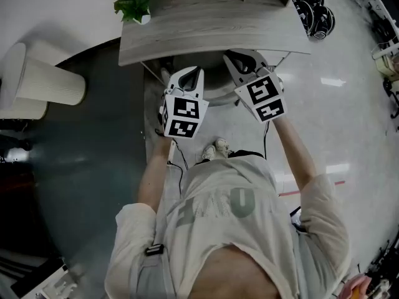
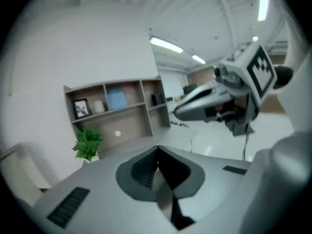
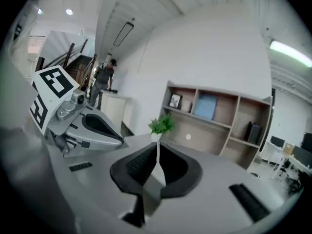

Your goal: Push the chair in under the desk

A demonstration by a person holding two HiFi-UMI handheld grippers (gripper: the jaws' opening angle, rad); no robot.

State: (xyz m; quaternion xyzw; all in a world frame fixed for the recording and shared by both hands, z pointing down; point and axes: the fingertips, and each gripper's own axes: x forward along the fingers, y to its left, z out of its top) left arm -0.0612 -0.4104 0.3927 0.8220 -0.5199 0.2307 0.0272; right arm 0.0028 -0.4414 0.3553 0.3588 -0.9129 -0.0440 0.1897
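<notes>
Stands at the near edge of the desk (image 1: 212, 23) with the left gripper (image 1: 194, 72) and the right gripper (image 1: 240, 58) held side by side, both pointing away from the body toward the desktop. Shows, in the left gripper view, the left gripper (image 2: 157, 150) with jaws pressed together tip to tip and nothing between them. Shows the same in the right gripper view: the right gripper (image 3: 157, 145) closed and empty. Finds the chair (image 1: 215, 97) only as a curved grey edge below the desk's near edge, between the two grippers, the rest hidden under the top; cannot tell whether either gripper touches it. Has shoes (image 1: 215, 149) on the pale floor (image 1: 324, 117) just behind that edge. Places a potted plant (image 1: 136, 2) at the desk's left end and a shelf unit (image 2: 117, 111) behind it.
</notes>
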